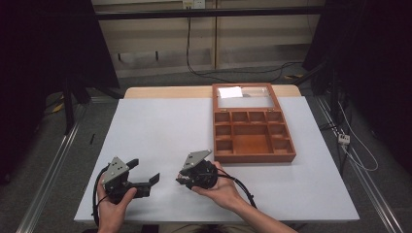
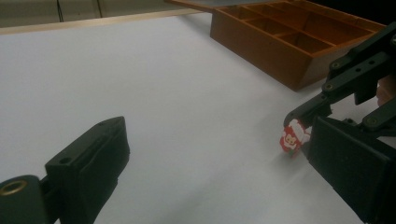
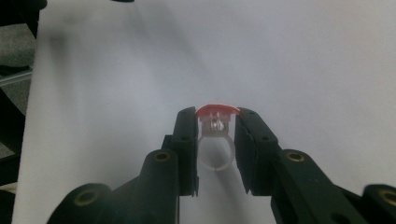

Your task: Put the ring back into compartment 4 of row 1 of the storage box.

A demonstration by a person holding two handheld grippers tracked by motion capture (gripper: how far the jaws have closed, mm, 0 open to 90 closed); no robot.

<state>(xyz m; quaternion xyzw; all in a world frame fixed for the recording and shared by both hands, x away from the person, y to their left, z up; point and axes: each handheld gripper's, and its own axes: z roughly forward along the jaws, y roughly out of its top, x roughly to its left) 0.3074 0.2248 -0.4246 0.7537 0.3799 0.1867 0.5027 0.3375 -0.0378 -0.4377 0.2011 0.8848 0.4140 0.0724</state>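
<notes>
A small toy ring (image 3: 215,156) with a clear band and a red cartoon top is pinched between the jaws of my right gripper (image 3: 215,117), just above the white table. In the left gripper view the ring's red face (image 2: 293,137) hangs at the tip of that right gripper (image 2: 299,122). In the high view the right gripper (image 1: 181,179) is held at front centre, pointing left. My left gripper (image 1: 144,171) is at the front left, open and holding nothing, with its jaws (image 2: 219,172) spread wide and aimed toward the ring.
An open wooden box (image 1: 252,156) with several empty compartments lies to the right of centre, its glass lid (image 1: 245,97) folded back. The white tabletop (image 1: 160,126) stretches left of it. The front table edge is close to both hands.
</notes>
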